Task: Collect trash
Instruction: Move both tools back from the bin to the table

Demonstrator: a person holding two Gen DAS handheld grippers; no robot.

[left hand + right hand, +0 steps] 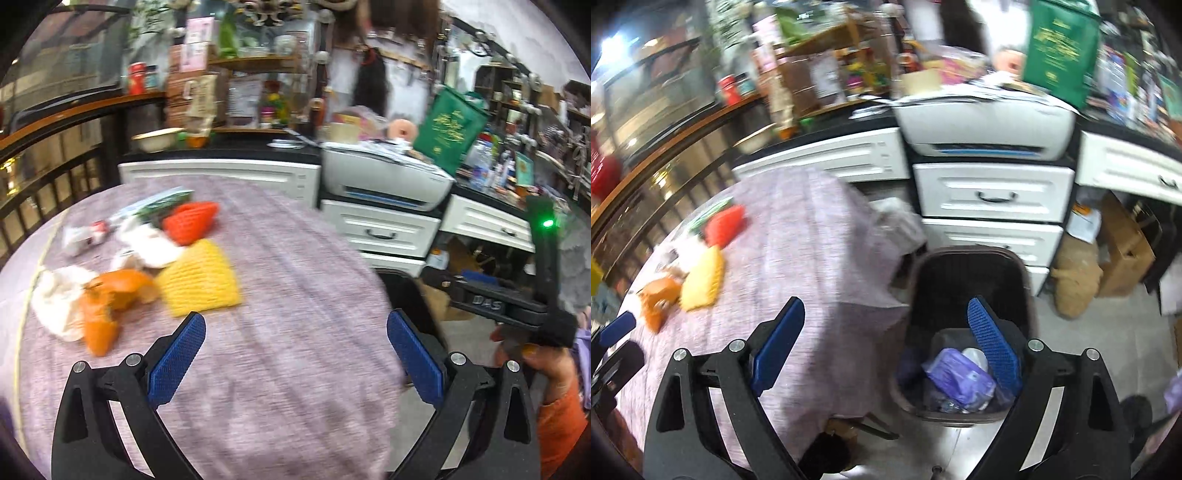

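The left gripper [295, 354] hangs over the near part of the round table [288, 258], its blue pads [177, 358] spread wide with nothing between them. The right gripper [886, 354] is likewise wide open and empty; it straddles the table's right edge, its left pad over the mauve cloth and its right pad [993, 350] over the mouth of the dark bin [971, 273]. In the left wrist view that right gripper shows at the far right edge, held by a hand [543, 365] in an orange sleeve (a green light glows on its upright post).

The trash lies on the left side of the table, beyond and left of the left gripper: an orange peel [110, 306] nearest, on crumpled white paper [59, 299]; a yellow foam net [201, 280] just right of the peel; a red foam net [192, 221] farther back, touching more white paper and a green-printed wrapper [159, 205].

The bin stands on the floor just beside the table's right edge, in front of white drawers [990, 195]. A purple packet [956, 376] lies at its bottom with other scraps too blurred to tell. A grey printer [986, 125] sits above the drawers.
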